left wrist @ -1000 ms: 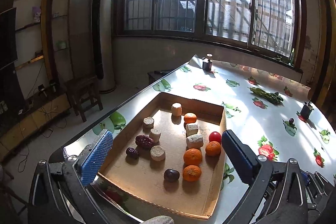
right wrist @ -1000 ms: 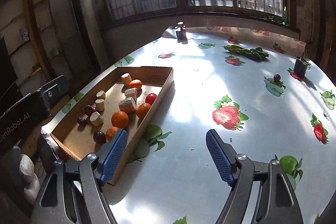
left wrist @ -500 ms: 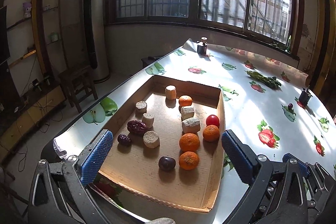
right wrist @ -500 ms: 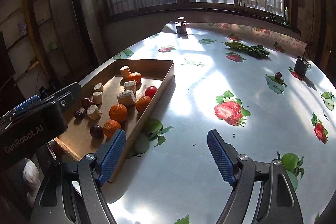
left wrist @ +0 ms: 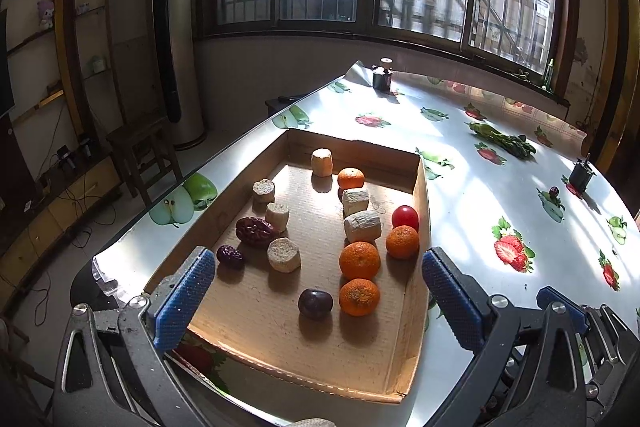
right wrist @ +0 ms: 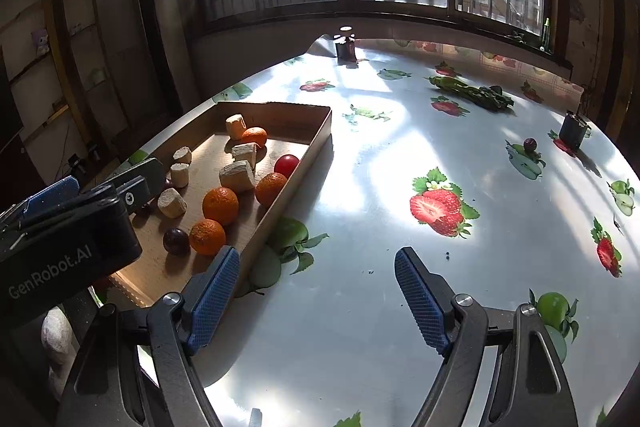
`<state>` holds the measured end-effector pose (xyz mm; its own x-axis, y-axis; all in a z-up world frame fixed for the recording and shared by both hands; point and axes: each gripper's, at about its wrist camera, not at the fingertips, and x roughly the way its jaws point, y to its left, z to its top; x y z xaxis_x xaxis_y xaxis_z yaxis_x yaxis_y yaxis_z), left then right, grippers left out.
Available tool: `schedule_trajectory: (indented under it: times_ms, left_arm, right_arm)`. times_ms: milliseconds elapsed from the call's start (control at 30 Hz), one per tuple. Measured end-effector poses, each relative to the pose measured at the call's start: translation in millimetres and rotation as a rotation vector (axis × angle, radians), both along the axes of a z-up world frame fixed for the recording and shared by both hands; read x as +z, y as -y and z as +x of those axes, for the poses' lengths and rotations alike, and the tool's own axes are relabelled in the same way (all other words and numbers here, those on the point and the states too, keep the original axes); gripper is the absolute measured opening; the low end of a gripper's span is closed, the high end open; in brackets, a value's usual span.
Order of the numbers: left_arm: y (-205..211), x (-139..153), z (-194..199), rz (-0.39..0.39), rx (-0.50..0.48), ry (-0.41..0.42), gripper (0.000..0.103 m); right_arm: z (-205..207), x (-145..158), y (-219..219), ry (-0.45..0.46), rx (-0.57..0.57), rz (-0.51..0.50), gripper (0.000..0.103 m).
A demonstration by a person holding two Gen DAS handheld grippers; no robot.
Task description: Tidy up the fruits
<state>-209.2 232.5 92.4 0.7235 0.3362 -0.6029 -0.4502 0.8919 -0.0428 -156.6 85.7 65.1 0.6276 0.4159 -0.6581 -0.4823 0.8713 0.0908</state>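
A shallow cardboard tray (left wrist: 422,187) (right wrist: 320,123) holds several oranges (left wrist: 359,260) (right wrist: 220,205), a red tomato (left wrist: 405,216) (right wrist: 286,165), a dark plum (left wrist: 315,303) (right wrist: 175,241), red dates (left wrist: 253,231) and several pale cut cylinder pieces (left wrist: 363,226) (right wrist: 237,175). My left gripper (left wrist: 316,297) is open and empty, above the tray's near end. My right gripper (right wrist: 316,297) is open and empty over the table right of the tray. The left gripper's body (right wrist: 68,227) shows in the right wrist view.
The table (right wrist: 400,167) has a glossy fruit-print cloth. On it are green vegetables (left wrist: 502,140) (right wrist: 472,93), a dark jar (left wrist: 382,75) (right wrist: 345,47) at the far edge, a small black container (left wrist: 582,175) (right wrist: 573,130) and a small dark fruit (right wrist: 530,144) at right. A stool (left wrist: 140,151) stands left of the table.
Both grippers have moved forward and slightly lower toward the tray. The left gripper's body has come further into the right wrist view. Fruits have not moved.
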Motion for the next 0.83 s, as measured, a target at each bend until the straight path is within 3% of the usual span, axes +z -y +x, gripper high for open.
schedule_trajectory:
  times_ms: [833]
  left_arm:
    - [4.3,-0.8,1.8,-0.017,-0.021,-0.022,0.103]
  right_arm:
    - [-1.6,-1.0,-2.4,0.004,0.007,-0.012,0.086]
